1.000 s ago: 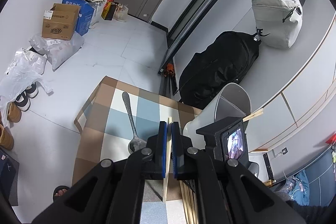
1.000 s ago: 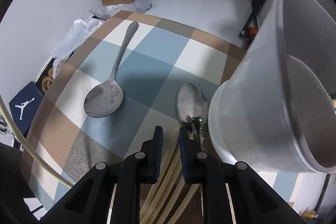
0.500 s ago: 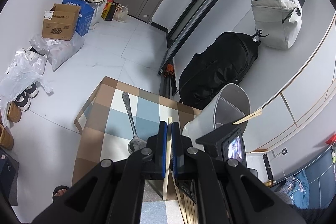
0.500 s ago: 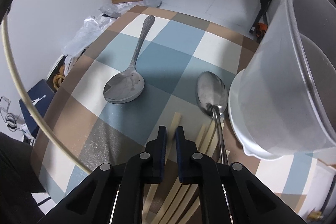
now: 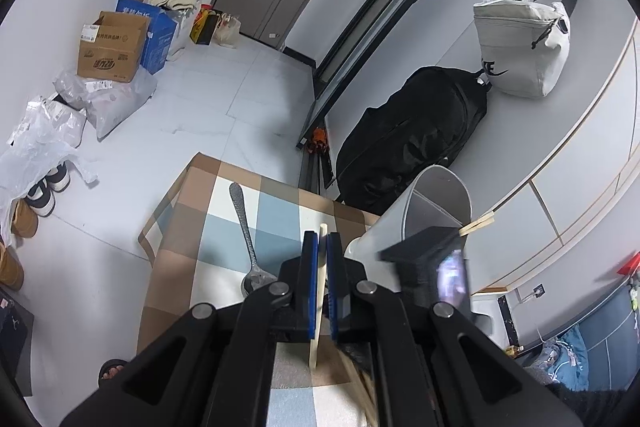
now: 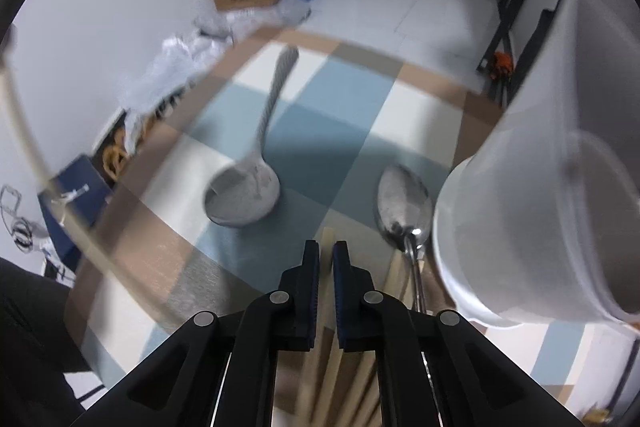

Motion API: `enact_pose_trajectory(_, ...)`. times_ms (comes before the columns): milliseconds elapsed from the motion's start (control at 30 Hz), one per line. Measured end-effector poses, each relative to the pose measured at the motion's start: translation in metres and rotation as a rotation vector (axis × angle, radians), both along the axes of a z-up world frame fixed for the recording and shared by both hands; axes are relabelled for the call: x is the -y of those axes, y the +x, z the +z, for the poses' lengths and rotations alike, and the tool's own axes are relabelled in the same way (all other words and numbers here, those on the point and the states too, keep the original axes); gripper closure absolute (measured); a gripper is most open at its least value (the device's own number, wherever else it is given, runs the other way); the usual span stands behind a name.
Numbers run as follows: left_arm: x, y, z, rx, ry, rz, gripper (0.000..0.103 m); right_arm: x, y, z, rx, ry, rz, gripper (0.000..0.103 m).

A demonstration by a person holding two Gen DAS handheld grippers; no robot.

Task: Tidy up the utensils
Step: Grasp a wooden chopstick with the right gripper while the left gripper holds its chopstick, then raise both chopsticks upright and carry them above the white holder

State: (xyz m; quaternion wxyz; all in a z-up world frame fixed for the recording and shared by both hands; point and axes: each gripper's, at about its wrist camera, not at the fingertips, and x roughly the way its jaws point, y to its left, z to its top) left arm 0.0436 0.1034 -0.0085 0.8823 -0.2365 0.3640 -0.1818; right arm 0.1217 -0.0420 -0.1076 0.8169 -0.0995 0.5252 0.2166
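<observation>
On the checked worktop I see two metal spoons: a ladle-like spoon with a textured handle and a plain spoon just beside the white utensil holder. My left gripper is clamped on one wooden chopstick, held clear of the worktop. My right gripper has just been closing, and its pads now pinch a chopstick from the loose bundle of chopsticks lying under it. Another chopstick pair sticks out of the holder's rim.
</observation>
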Motion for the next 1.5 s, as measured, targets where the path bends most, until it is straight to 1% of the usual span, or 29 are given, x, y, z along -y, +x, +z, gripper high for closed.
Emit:
enact_pose_trajectory(200,0.002,-0.003,0.002,0.021,-0.007,-0.011,0.103,0.027,-0.027,0.045,0.125,0.126,-0.039,0.098)
enact_pose_trajectory(367,0.008,-0.009,0.009,0.066,0.001,-0.033,0.103,0.050,-0.050,0.080,0.240,0.199,-0.057,0.098)
enact_pose_trajectory(633,0.028,-0.016,0.014,0.123,0.080,-0.078,0.103,0.071,-0.062,0.108,0.325,0.288,-0.087,0.098)
enact_pose_trajectory(800,0.037,-0.018,0.017,0.139,0.103,-0.077,0.103,0.089,-0.068,0.120,0.364,0.341,-0.104,0.098)
enact_pose_trajectory(900,0.042,-0.020,0.022,0.151,0.110,-0.080,0.103,0.102,-0.072,0.130,0.403,0.375,-0.120,0.098)
enact_pose_trajectory(1033,0.050,-0.022,0.039,0.190,0.129,-0.085,0.103,0.115,-0.071,0.149,0.468,0.425,-0.143,0.098)
enact_pose_trajectory(1100,0.053,-0.020,0.048,0.213,0.131,-0.079,0.103,0.123,-0.070,0.164,0.520,0.443,-0.150,0.098)
enact_pose_trajectory(1233,0.058,-0.012,0.077,0.264,0.118,-0.080,0.103,0.133,-0.062,0.188,0.601,0.467,-0.158,0.098)
enact_pose_trajectory(1300,0.061,-0.009,0.091,0.296,0.128,-0.080,0.103,0.138,-0.053,0.200,0.640,0.479,-0.168,0.098)
enact_pose_trajectory(1433,0.071,0.002,0.115,0.347,0.134,-0.094,0.103,0.148,-0.039,0.209,0.687,0.489,-0.192,0.098)
enact_pose_trajectory(1500,0.078,0.008,0.121,0.364,0.137,-0.108,0.103,0.151,-0.028,0.211,0.702,0.493,-0.204,0.098)
